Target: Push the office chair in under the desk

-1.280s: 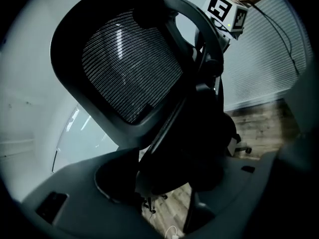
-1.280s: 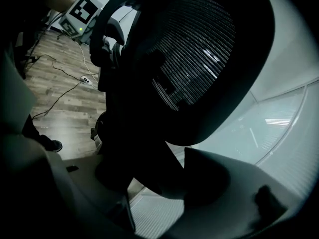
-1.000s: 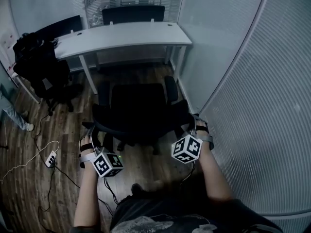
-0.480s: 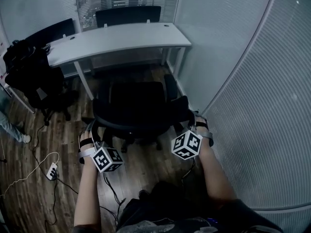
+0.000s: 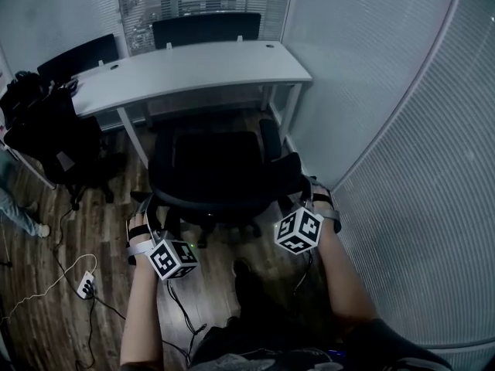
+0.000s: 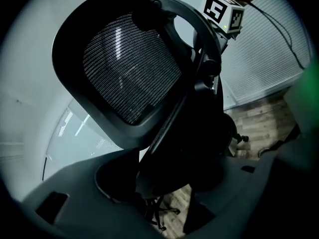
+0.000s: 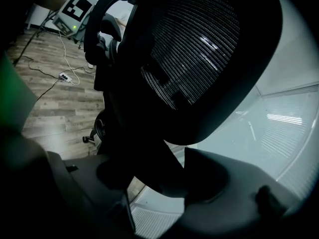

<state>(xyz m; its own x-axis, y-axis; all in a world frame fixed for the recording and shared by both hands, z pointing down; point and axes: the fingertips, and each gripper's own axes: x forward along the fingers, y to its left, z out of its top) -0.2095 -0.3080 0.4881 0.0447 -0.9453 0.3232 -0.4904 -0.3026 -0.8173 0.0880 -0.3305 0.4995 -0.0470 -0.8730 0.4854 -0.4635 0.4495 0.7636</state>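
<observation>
A: Where is the office chair [image 5: 216,172]?

B: Centre of the head view, on the wood floor [image 5: 100,230]. The white desk [image 5: 193,66] lies at 12 o'clock from the seat. The seat front is close to the desk's near edge. The backrest [image 6: 132,68] faces the person and stands out clear of the desk.

A: Left gripper [image 5: 147,211]?

B: At 7 o'clock of the chair. In its own view the backrest's dark rim fills the gap between the jaws. The jaws stand wide and are clenched on that rim. Mesh panel at 11 o'clock above them.

A: Right gripper [image 5: 308,192]?

B: At 4 o'clock of the chair, on the opposite edge of the backrest. In its own view the rim sits between both jaws, gripped. Mesh at 1 o'clock.

A: Surroundings?

B: A second chair [image 5: 46,130] at 9 o'clock with dark things piled on it. A third chair [image 5: 205,28] behind the desk at 12. A power strip [image 5: 85,284] on the floor at 8 o'clock. A ribbed partition [image 5: 402,168] runs along 3 o'clock.
</observation>
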